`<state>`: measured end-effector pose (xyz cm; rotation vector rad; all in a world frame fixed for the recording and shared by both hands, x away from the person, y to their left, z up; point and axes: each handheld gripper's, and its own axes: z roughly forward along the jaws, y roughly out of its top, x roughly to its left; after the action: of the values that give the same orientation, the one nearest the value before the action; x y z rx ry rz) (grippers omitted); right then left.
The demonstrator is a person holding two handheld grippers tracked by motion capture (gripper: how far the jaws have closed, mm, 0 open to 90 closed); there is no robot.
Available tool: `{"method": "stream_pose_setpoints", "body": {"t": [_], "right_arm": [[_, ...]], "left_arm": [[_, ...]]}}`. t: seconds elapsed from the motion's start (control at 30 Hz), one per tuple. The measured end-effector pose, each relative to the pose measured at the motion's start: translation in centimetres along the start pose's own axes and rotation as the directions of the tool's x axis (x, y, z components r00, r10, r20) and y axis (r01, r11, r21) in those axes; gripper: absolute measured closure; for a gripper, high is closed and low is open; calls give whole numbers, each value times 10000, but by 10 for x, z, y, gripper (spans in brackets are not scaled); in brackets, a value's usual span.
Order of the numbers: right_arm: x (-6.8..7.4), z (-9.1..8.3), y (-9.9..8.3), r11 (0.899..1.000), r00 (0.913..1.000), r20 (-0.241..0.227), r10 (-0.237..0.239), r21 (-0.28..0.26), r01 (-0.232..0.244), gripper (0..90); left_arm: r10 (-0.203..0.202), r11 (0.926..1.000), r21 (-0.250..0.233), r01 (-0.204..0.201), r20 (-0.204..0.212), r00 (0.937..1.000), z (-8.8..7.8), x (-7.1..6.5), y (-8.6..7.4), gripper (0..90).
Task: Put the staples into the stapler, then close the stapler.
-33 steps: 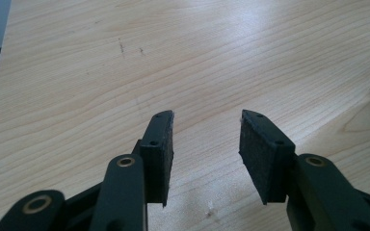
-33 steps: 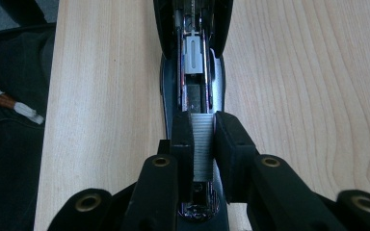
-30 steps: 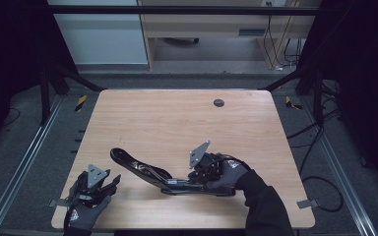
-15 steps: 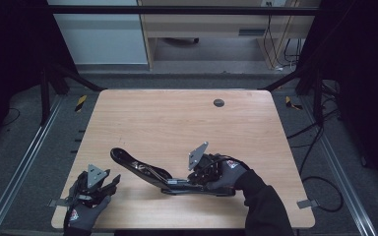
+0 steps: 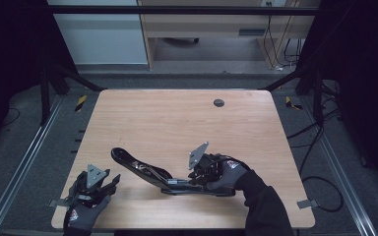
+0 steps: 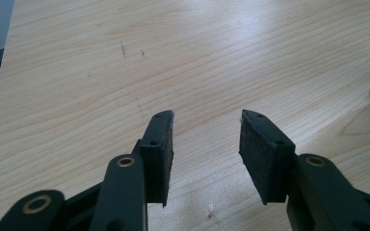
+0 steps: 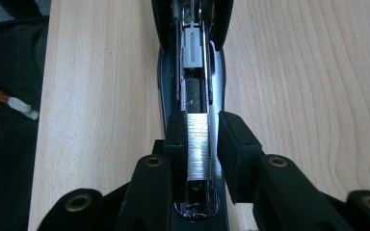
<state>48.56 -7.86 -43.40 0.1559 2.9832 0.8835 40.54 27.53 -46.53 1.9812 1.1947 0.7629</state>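
- I am holding my right tongs (image 7: 200, 139) over the rear of an opened black stapler (image 5: 150, 172), which is lying on the desk (image 5: 177, 118) near its front edge.
- In the right gripper view, a silver strip of staples (image 7: 197, 144) is sitting in the stapler's channel directly between my right tongs.
- The right jaws have just been opening; the left pad is sitting right against the strip's side, while the right pad is standing a little off it with a visible gap, so the tongs are released rather than pinching.
- Ahead of the right tongs, the grey pusher (image 7: 192, 48) is lying farther along the channel, and the stapler's raised top arm is reaching beyond it.
- I am resting my left tongs (image 6: 204, 134) on the desk well to the left of the stapler, apart from it.
- The left jaws are standing parted with bare wood between the pads, grasping nothing.
- A dark corner of the stapler is peeking in at the far right of the left gripper view.
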Motion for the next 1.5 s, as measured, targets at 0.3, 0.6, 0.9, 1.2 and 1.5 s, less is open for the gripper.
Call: {"method": "stream_pose_setpoints", "body": {"t": [0.3, 0.6, 0.9, 1.2, 1.5], "right_arm": [[1, -13, -1, 9982, 9984, 467, 326, -518, -302, 733], [-1, -25, -6, 9757, 9686, 1671, 1841, -1499, -1596, 724], [-1, -35, -25, 9272, 8854, 2889, 3642, -2019, -3155, 707], [2, -48, -58, 8444, 7533, 3887, 5305, -3204, -4293, 655], [11, -57, -91, 7588, 6507, 3978, 6468, -4222, -4960, 594]], "left_arm": [[-60, 9999, -147, 61, 73, 10000, -2, -1, 1, 547], [-199, 9988, -439, 211, 282, 9994, -5, -4, 3, 535], [-184, 9968, -774, 224, 523, 9985, -10, -5, 5, 521], [-270, 9940, -1045, 336, 635, 9976, -13, -6, 8, 487], [-565, 9863, -1475, 734, 1158, 9917, -20, -6, 11, 466]]}}
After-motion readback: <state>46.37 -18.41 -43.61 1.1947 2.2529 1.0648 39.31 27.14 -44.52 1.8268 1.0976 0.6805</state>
